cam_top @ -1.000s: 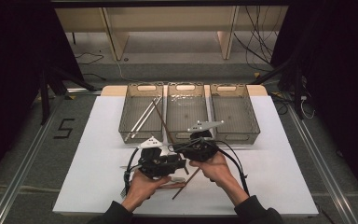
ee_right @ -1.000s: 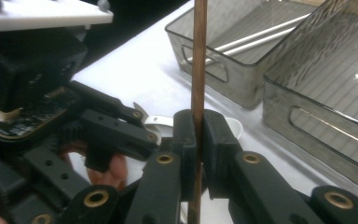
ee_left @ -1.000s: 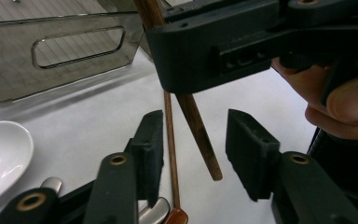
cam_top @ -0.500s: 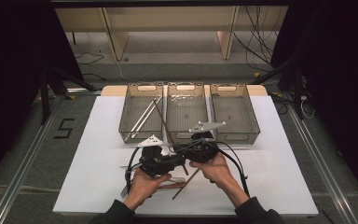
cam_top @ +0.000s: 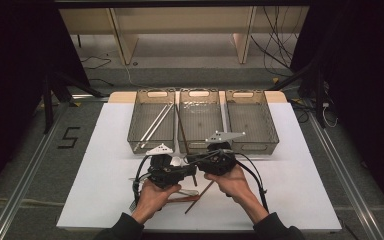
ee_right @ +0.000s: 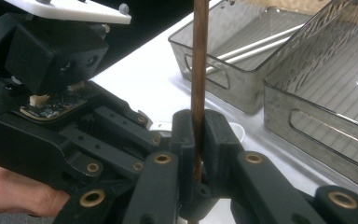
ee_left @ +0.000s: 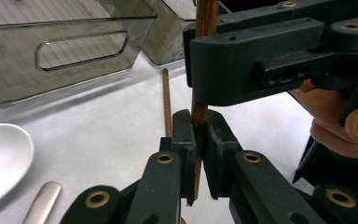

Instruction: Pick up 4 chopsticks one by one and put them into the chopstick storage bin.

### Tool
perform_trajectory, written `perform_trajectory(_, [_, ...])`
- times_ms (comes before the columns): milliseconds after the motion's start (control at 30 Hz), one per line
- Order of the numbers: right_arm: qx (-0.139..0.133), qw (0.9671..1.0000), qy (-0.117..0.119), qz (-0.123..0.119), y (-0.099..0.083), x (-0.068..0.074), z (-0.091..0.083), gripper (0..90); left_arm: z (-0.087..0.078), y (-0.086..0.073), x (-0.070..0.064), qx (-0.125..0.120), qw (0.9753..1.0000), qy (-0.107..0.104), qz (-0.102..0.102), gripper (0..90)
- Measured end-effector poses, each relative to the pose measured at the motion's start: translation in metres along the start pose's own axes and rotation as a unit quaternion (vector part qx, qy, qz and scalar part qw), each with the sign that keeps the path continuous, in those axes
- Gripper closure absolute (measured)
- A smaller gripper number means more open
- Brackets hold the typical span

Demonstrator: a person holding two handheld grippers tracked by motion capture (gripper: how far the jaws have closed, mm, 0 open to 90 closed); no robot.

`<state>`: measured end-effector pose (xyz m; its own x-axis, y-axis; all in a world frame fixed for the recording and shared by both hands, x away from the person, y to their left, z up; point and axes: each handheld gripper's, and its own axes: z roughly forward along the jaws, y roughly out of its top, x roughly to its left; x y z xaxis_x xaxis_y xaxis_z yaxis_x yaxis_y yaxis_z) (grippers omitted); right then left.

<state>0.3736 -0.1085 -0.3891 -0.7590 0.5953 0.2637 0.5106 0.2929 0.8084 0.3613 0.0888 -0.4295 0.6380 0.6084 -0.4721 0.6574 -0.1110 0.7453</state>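
A long brown wooden chopstick [cam_top: 182, 131] stands steeply tilted, its top leaning back over the trays. Both grippers clamp it near its lower end. My left gripper [ee_left: 196, 135] is shut on the chopstick [ee_left: 198, 114], with the right gripper's black body [ee_left: 261, 60] just above it on the same stick. My right gripper [ee_right: 196, 135] is shut on the chopstick [ee_right: 199, 56], and the left gripper's body [ee_right: 51, 112] sits close beside it. In the high view the left gripper [cam_top: 194, 174] and right gripper [cam_top: 193, 161] meet tip to tip in front of the trays.
Three smoky clear trays [cam_top: 151, 137] [cam_top: 200, 139] [cam_top: 252, 139] stand in a row behind the grippers; the left one holds pale chopsticks [cam_top: 155, 122]. A second brown chopstick [cam_top: 200, 197], a white spoon [ee_left: 0, 158] and a metal handle [ee_left: 42, 200] lie on the white table [cam_top: 300, 185].
Both hands have barely shifted. Each gripper has kept its hold on the brown chopstick.
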Motion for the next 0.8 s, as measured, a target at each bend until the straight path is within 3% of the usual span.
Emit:
perform_trajectory(167, [-0.012, 0.9999, 0.008, 0.007, 0.001, -0.003, -0.007, 70.2, -0.007, 0.005, 0.008, 0.005, 0.9998, 0.019, 0.004, 83.6])
perform_trajectory(400, [-0.026, 0.9996, -0.005, 0.007, -0.005, -0.013, -0.028, 53.9, -0.030, 0.021, 0.027, 0.011, 0.9982, 0.056, 0.018, 83.5])
perform_trajectory(600, [-0.025, 0.9992, -0.029, -0.012, -0.019, -0.017, -0.038, 44.2, -0.051, 0.040, 0.047, 0.016, 0.9966, 0.078, 0.020, 83.5])
perform_trajectory(800, [0.000, 0.9976, -0.054, -0.043, -0.031, -0.016, -0.040, 38.9, -0.068, 0.063, 0.064, 0.017, 0.9940, 0.105, 0.026, 83.4])
